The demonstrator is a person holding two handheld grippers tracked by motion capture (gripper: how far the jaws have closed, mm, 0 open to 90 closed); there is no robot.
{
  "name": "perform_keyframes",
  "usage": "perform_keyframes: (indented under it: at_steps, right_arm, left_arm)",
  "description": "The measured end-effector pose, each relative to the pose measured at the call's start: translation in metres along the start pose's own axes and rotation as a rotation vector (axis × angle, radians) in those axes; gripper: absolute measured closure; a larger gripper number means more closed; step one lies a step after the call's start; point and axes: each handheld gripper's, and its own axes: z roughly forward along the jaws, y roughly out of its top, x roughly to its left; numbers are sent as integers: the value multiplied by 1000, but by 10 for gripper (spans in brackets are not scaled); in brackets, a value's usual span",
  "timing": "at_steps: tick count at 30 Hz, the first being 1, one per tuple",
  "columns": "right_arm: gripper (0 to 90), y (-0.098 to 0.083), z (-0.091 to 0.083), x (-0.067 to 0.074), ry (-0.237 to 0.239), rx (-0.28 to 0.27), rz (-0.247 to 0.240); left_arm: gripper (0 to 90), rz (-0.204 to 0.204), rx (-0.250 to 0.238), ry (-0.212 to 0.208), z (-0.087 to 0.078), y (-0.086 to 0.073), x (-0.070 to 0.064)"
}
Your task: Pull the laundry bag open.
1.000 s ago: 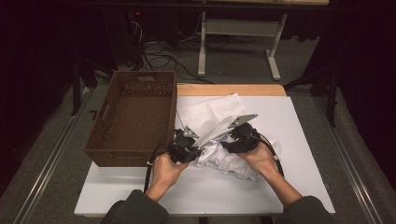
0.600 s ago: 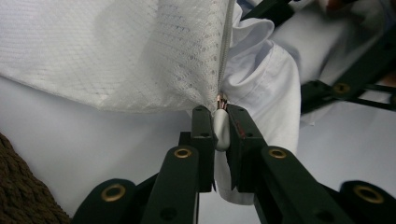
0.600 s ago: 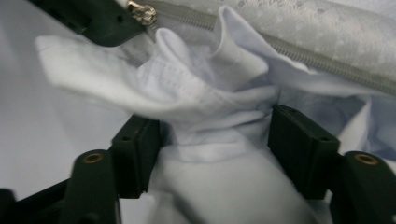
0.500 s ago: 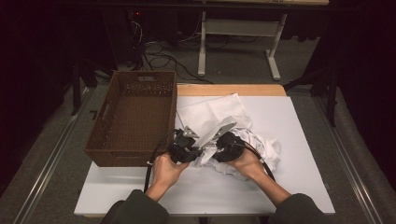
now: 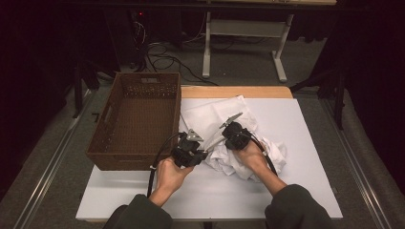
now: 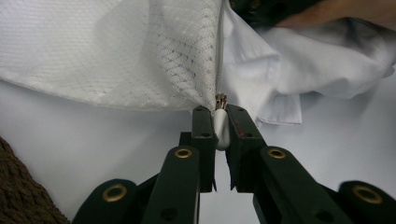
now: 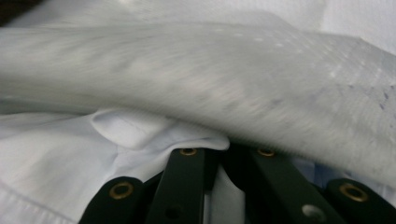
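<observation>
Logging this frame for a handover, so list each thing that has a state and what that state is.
Mesh laundry bag: lying on the table, zipper end held.
Zipper pull: clamped in the left gripper.
White shirt: crumpled, pinched by the right gripper.
Wicker basket: upright, empty.

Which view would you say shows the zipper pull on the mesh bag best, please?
The left gripper view: the zipper pull sits sharp and close between the left gripper's jaws, below the mesh bag. In the high view it is too small; the right gripper view is blurred cloth.

White cloth (image 5: pixel 224 114) beside wicker basket (image 5: pixel 138 119)
</observation>
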Motion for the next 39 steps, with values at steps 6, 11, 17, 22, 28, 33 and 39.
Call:
perform_keyframes:
  at_steps: [6, 11, 17, 22, 28, 33, 39]
  right_arm:
    - [738, 0, 4, -5, -18, 2, 40]
    - [533, -5, -20, 5, 23, -35, 10]
    - [434, -21, -46, 25, 80, -75, -71]
    - [396, -23, -33, 36, 68, -42, -135]
    - [589, -14, -4, 27, 79, 5, -90]
    - [814, -12, -4, 24, 84, -20, -95]
    - [826, -1, -12, 4, 44, -76, 19]
  left_arm:
    - [821, -7, 9, -7, 2, -1, 1]
    - [819, -15, 9, 0, 2, -1, 5]
    - [819, -16, 7, 5, 3, -1, 4]
    - [819, -10, 10, 5, 4, -1, 2]
    - [819, 3, 21, 9, 7, -2, 1]
    - [821, -1, 23, 3, 5, -3, 1]
    - [822, 20, 3, -1, -1, 1, -5]
